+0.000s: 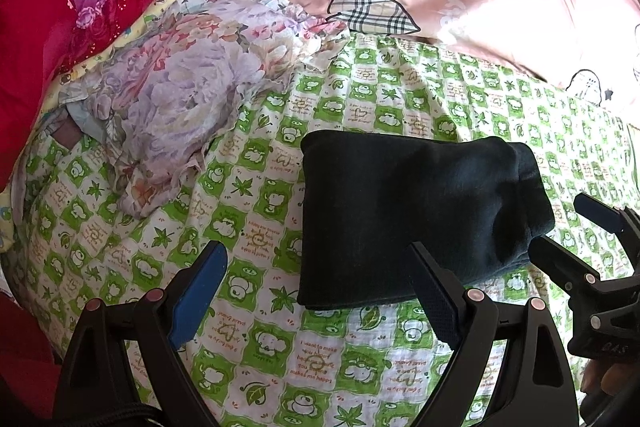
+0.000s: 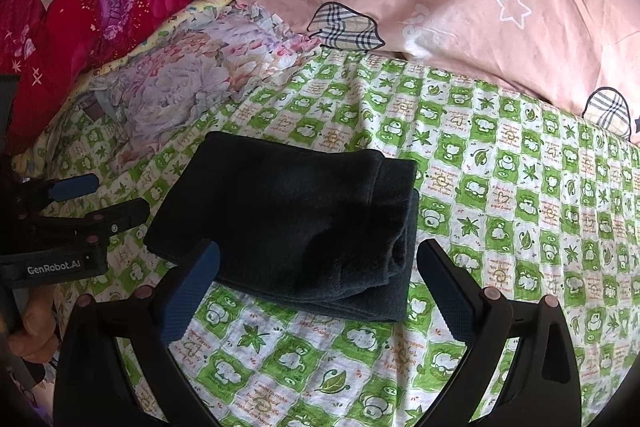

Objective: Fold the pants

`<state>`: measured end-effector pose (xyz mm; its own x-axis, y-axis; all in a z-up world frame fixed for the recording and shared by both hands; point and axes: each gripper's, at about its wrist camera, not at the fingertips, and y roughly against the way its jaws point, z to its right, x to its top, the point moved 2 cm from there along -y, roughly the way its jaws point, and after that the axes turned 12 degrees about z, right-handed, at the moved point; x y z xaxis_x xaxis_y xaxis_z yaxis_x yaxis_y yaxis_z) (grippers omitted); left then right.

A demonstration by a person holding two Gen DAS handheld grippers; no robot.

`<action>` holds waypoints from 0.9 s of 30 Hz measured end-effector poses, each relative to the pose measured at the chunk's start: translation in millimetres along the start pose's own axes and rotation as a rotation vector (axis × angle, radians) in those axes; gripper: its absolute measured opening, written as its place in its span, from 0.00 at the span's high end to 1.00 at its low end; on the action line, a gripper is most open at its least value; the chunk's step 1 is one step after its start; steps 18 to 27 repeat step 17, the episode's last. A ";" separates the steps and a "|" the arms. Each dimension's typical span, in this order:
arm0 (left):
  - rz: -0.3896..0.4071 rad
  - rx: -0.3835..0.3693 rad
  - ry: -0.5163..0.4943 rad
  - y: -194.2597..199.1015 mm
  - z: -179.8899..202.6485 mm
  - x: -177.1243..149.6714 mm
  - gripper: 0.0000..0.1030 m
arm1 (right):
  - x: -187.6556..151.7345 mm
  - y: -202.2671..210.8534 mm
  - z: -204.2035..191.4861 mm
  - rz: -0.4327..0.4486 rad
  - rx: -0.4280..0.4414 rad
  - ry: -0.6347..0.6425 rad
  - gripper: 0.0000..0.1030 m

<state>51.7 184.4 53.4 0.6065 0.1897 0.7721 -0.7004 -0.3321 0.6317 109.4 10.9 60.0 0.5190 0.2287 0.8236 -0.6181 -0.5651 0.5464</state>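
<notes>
Lying folded into a compact dark bundle, the pants are seen on the green-checked bed sheet from the left wrist; left tongs spread, empty. From the right wrist, right tongs spread over the bundle's near edge. Folding judged essentially done; inner layers hidden.

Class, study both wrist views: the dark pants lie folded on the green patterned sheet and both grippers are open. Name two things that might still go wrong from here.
1. The folded dark navy fleece pants bulge at their thick rolled end, with layers showing at that edge; the bundle may spring open.
2. The open left gripper and the open right gripper hover close by; a finger could snag an edge and drag the bundle across the soft, wrinkled green-and-white checked sheet.
</notes>
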 end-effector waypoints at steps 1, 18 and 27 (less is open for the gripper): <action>-0.001 -0.001 -0.002 -0.2 0.9 0.4 0.12 | 0.6 -0.4 1.1 0.000 0.000 -0.003 0.04; -0.006 0.021 -0.023 -3.7 8.3 10.3 0.12 | 2.1 -0.7 2.6 -0.001 0.011 -0.026 0.04; -0.006 0.021 -0.023 -3.7 8.3 10.3 0.12 | 2.1 -0.7 2.6 -0.001 0.011 -0.026 0.04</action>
